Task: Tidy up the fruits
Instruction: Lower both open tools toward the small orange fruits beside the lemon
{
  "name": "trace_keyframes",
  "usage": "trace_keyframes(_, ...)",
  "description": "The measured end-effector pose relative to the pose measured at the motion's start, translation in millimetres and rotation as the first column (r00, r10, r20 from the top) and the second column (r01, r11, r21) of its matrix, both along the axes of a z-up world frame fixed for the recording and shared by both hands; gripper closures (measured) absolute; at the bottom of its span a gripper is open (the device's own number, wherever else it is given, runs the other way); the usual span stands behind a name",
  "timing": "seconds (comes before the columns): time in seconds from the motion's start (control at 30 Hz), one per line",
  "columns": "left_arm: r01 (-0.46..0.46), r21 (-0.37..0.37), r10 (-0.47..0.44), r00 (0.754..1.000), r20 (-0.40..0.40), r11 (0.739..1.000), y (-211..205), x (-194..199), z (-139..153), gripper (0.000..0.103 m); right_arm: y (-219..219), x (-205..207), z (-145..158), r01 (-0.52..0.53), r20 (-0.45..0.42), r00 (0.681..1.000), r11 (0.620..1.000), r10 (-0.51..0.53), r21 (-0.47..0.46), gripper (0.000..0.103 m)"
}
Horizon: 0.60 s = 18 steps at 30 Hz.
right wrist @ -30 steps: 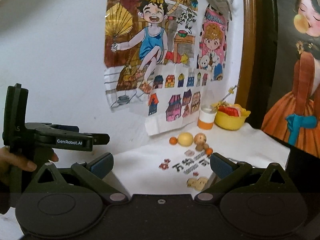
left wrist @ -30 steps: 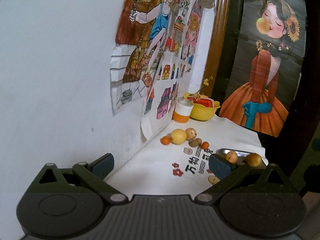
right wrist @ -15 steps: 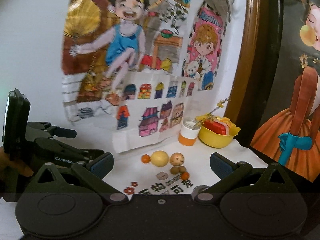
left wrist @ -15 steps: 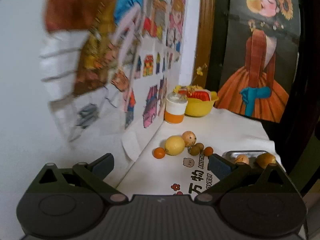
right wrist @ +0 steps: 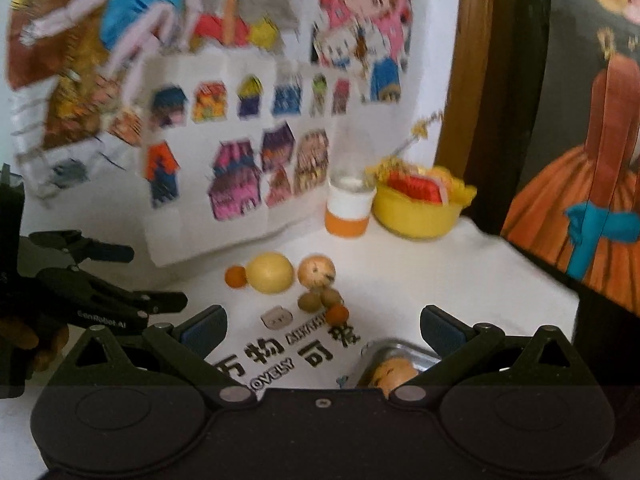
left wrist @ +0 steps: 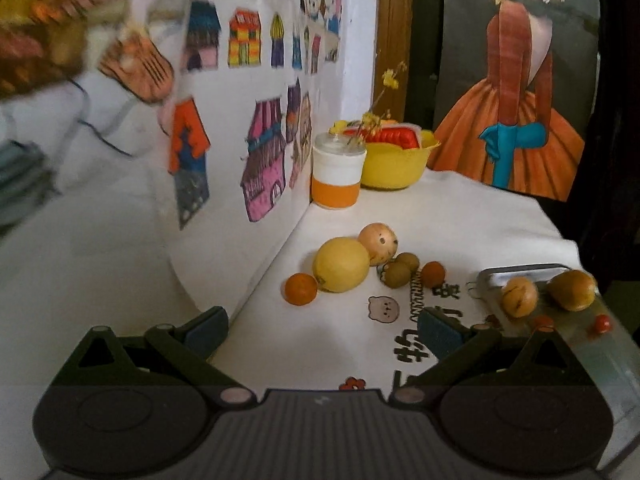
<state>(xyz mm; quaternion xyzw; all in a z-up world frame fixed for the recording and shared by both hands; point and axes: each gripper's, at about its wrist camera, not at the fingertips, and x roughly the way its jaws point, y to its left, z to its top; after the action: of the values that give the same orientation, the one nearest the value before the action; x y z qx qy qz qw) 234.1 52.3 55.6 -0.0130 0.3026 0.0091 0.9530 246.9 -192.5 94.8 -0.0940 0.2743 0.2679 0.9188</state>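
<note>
Both the left gripper [left wrist: 324, 330] and the right gripper [right wrist: 322, 326] have their jaws wide apart and hold nothing, and both hang above the white tablecloth [left wrist: 460, 216]. The loose fruits lie together near the wall: a small orange [left wrist: 301, 289] touches a big yellow lemon [left wrist: 341, 265], behind it is a pale round fruit [left wrist: 377, 243], and just beside are two green-brown kiwis [left wrist: 401, 269] and another small orange fruit [left wrist: 433, 274]. On the right, a metal tray [left wrist: 516, 273] already holds two brownish fruits [left wrist: 519, 297], and a yellow bowl [left wrist: 394, 168] stands next to an orange-and-white jar [left wrist: 338, 176] in the far corner.
</note>
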Motion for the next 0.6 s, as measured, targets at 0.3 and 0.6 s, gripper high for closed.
trace_keyframes(0.3, 0.052, 0.045, -0.051, 0.998, -0.026, 0.998, -3.1, 47.7, -33.1, 0.000, 13.6, 45.6, -55.9, 0.018, -0.067, 0.998, 0.999, -0.021, -0.043, 0.001)
trace_keyframes(0.6, 0.057, 0.090, -0.052, 0.997, -0.051, 0.994, -1.2, 80.0, -57.0, 0.001, 24.4, 97.5, -78.2, -0.022, -0.123, 0.992, 0.999, 0.018, -0.030, 0.002)
